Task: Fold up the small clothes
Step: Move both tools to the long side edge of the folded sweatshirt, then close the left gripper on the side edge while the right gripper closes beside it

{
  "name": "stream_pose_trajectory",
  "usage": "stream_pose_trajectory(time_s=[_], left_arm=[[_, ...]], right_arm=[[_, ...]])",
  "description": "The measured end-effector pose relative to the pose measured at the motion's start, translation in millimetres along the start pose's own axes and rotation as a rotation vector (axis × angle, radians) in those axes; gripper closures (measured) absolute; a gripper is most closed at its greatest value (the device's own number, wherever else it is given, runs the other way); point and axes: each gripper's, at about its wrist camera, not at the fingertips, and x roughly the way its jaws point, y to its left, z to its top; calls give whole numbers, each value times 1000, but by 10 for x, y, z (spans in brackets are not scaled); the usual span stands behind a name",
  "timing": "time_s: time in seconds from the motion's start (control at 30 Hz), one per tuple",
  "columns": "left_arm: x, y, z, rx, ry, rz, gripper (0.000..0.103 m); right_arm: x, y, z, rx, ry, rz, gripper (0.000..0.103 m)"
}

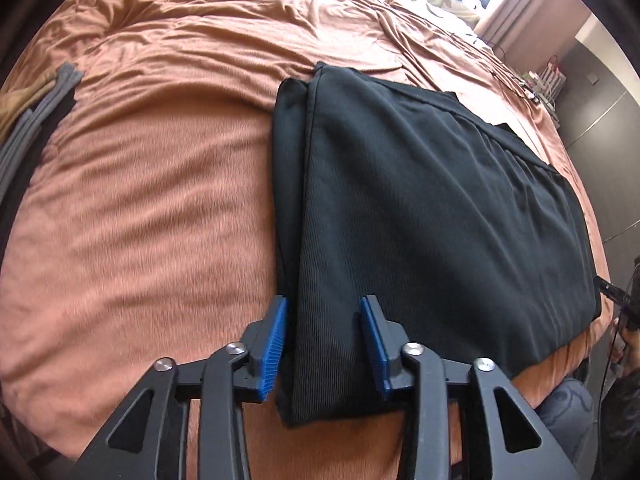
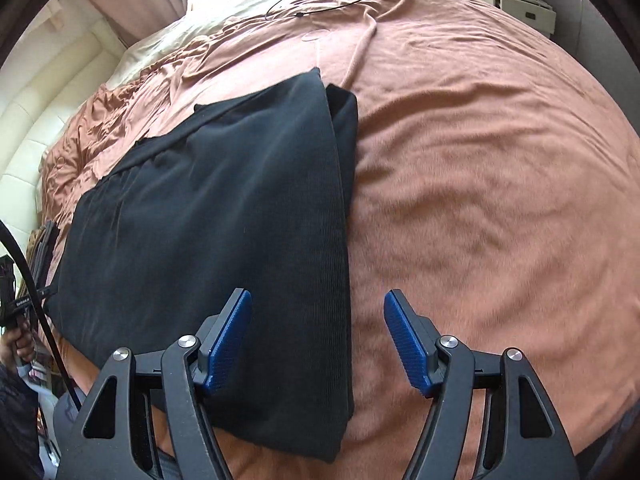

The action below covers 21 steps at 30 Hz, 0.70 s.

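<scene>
Blue ribbed pads on black linkage fill the bottom of the left wrist view: my left gripper [image 1: 325,340] stands wide open, holding nothing, with the near left corner of the black ribbed knit garment [image 1: 420,220] lying between its jaws. The left pad sits just at the garment's left edge; I cannot tell whether either pad touches the cloth. The garment lies flat on the rust-orange fleece blanket [image 1: 140,220] covering the bed, already doubled lengthwise, with a narrower underlayer showing along its left side. A stack of grey and dark folded clothes [image 1: 36,120] rests well apart at the far left.

From the right wrist view, my right gripper [image 2: 318,340] is also spread wide and empty. Its left pad hangs over the garment's near right part, and its right pad is over bare blanket, so the garment's right edge runs between them.

I judge this fabric light, soft and limp, with a little body from the ribbing. It should drape and sag when lifted, and the stacked layers may slide apart. The fleece beneath probably drags at it somewhat. I would pinch both near corners through all layers, close to the edges, to carry the near end over evenly.
</scene>
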Motion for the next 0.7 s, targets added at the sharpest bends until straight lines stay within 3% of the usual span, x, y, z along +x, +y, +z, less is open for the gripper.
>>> stream_pose_trajectory(time_s=[0.17, 0.5, 0.6, 0.7], left_arm=[[-30, 45, -169, -3, 23, 14, 89], [-150, 101, -431, -24, 13, 28, 89], [-254, 153, -458, -66, -10, 0, 87], [-280, 200, -499, -113, -28, -17, 68]], right_arm=[[-26, 3, -204, 18, 21, -7, 43], [-175, -33, -506, 56, -1, 6, 43], [-275, -93, -580, 87, -23, 41, 44], [-367, -228, -666, 161, -57, 106, 44]])
